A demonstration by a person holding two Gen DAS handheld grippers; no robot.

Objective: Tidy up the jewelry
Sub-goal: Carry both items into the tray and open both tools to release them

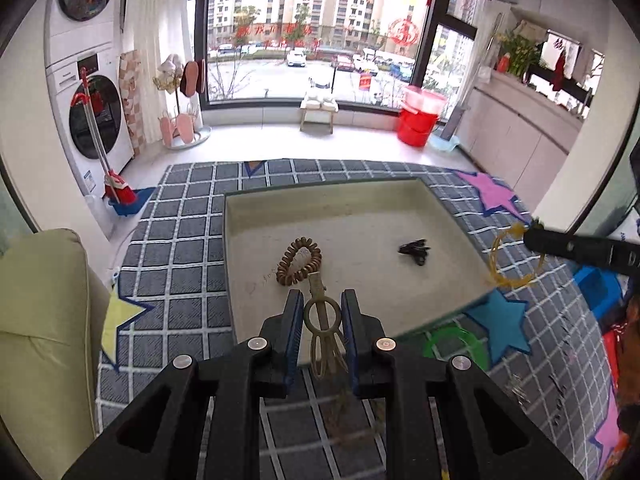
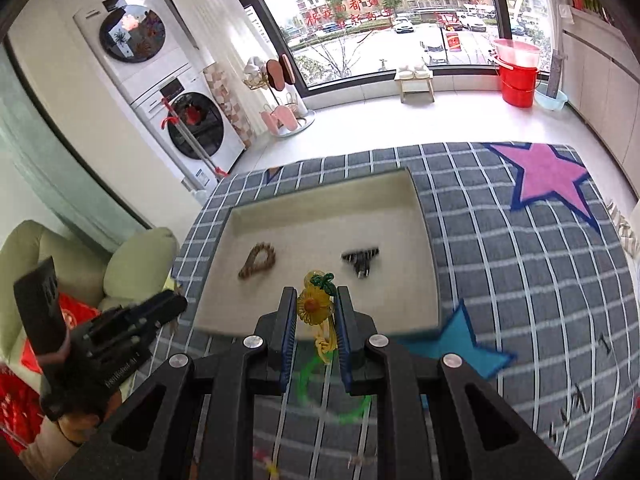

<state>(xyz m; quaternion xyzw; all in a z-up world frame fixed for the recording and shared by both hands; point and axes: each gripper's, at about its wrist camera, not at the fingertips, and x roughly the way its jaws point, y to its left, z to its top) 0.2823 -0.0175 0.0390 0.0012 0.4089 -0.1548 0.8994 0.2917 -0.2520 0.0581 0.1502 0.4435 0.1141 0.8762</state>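
Note:
A cream tray (image 1: 256,216) lies on a checked cloth. In it are a brown spiral hair tie (image 1: 299,261) and a black hair clip (image 1: 414,249); both show in the right wrist view, the tie (image 2: 258,261) and the clip (image 2: 361,260). My left gripper (image 1: 322,312) is shut on a brass-coloured ornament (image 1: 322,322) with a ring and hanging loops, over the tray's near edge. My right gripper (image 2: 314,308) is shut on a yellow flower hair tie (image 2: 314,305) with a green leaf, also at the tray's (image 2: 400,200) near edge. From the left wrist view its yellow loop (image 1: 516,258) hangs at the right.
A green ring (image 1: 456,344) lies on the cloth (image 1: 180,248) near the tray's front corner, by a blue star patch (image 1: 502,320). A pale green cushion (image 1: 40,320) sits at the left. Small clips (image 1: 520,392) lie on the cloth at the right.

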